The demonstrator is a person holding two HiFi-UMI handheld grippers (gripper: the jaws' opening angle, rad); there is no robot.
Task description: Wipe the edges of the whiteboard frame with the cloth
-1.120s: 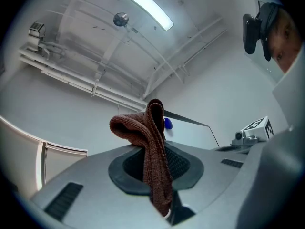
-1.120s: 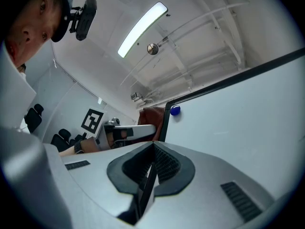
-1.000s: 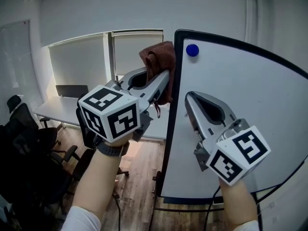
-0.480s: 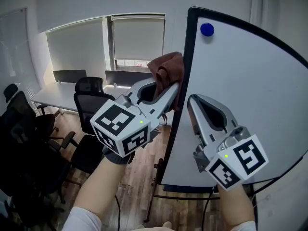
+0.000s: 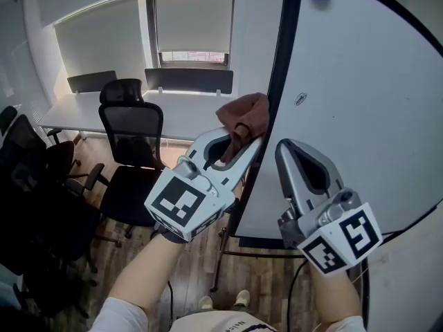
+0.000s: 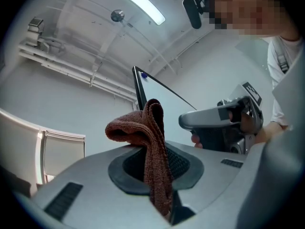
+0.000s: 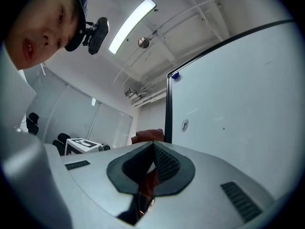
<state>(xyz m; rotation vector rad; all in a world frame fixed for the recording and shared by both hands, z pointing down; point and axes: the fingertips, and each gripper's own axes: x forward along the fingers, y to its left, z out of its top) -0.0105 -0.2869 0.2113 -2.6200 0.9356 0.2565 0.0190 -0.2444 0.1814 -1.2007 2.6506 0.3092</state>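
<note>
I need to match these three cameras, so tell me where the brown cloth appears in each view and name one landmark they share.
Head view: cloth at centre, at the left gripper's tip, at the whiteboard frame's black left edge.
Left gripper view: cloth at centre, clamped between the jaws and draped over them.
Right gripper view: cloth small, lower centre, just left of the frame edge.
Shared landmark: that black frame edge.

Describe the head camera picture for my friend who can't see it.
The left claw holds a brown cloth up at the black side edge of the whiteboard frame. The right claw, closed and empty, points at the board's white face. A black office chair stands behind.
</note>
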